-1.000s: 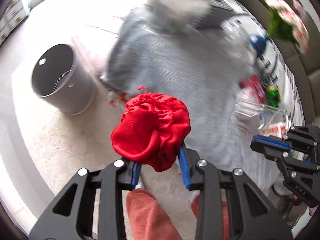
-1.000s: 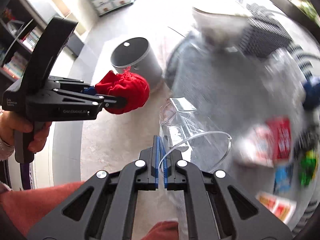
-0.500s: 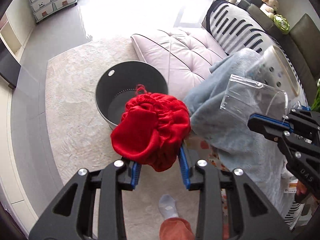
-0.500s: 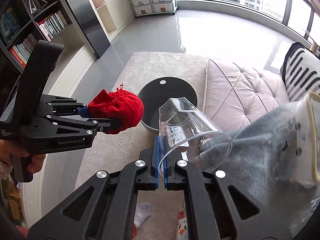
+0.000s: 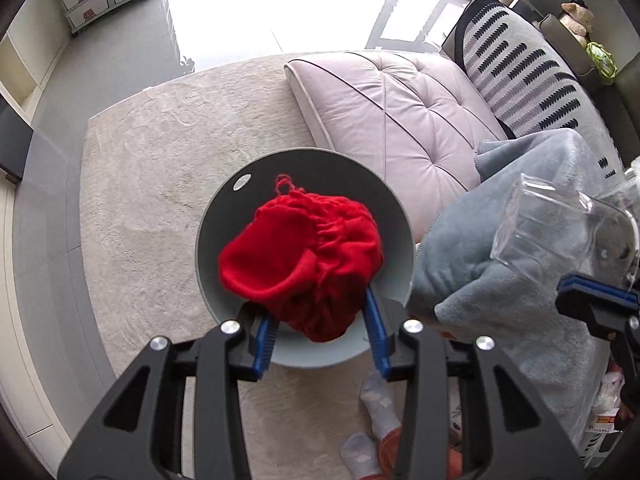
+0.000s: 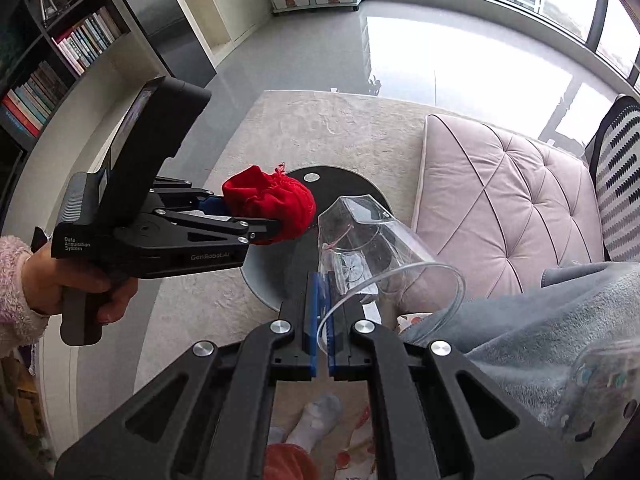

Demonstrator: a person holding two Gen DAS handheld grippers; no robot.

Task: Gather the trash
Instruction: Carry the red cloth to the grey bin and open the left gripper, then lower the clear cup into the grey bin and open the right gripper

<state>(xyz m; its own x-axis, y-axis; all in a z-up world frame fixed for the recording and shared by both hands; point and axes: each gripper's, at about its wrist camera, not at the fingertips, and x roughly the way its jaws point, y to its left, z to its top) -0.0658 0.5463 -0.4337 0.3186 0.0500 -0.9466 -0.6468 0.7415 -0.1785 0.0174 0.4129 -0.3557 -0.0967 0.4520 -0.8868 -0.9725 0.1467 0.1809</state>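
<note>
My left gripper (image 5: 320, 320) is shut on a red cloth pouch (image 5: 304, 264) and holds it right above the open mouth of a grey round trash bin (image 5: 224, 248). In the right wrist view the left gripper (image 6: 260, 220) and pouch (image 6: 272, 208) hang over the bin's (image 6: 280, 276) left side. My right gripper (image 6: 322, 312) is shut on the rim of a clear plastic cup (image 6: 372, 248), held on its side above the bin's right edge. The cup (image 5: 560, 232) and right gripper (image 5: 592, 304) show at the right of the left wrist view.
The bin stands on a beige rug (image 5: 152, 184). A pink tufted cushion (image 5: 400, 112) lies behind it, with a grey-blue blanket (image 5: 500, 280) to the right. A striped cushion (image 5: 532, 64) lies further back. The person's socked foot (image 5: 376, 404) is below. A bookshelf (image 6: 60, 60) stands left.
Both grippers have swung from the blanket toward the bin. The red pouch has moved from in front of the bin to right over its mouth, and the cup now hangs over its edge.
</note>
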